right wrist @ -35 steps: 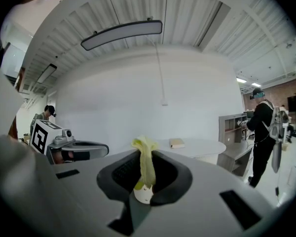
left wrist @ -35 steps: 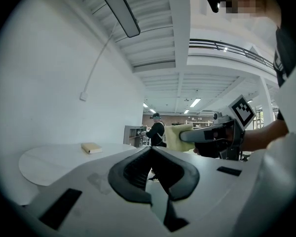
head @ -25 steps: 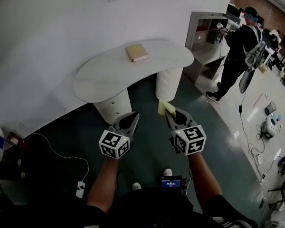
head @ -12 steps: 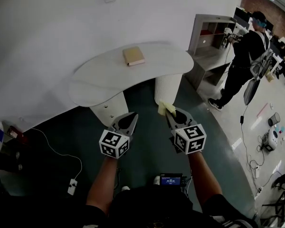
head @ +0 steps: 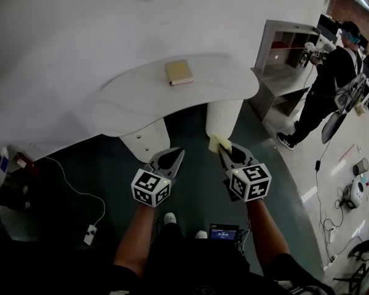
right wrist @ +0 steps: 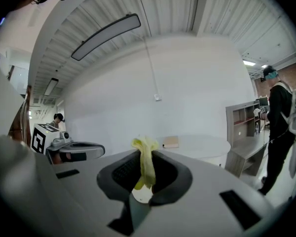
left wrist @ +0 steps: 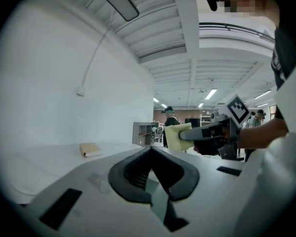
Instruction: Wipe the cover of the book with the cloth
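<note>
A tan book lies closed on the far part of a white curved table; it also shows small and distant as the book and the book. My right gripper is shut on a yellow cloth, which sticks up between its jaws as the cloth. My left gripper is shut with nothing in it, its jaws meeting at the tip. Both grippers hang over the dark floor, short of the table's near edge.
A person stands at the right by a grey shelf unit. The table rests on a ribbed white pedestal and a second base. A cable and power strip lie on the floor at the left.
Both grippers have come nearer to the table, which now sits lower and closer in the head view. The cloth stays held in the right gripper.
</note>
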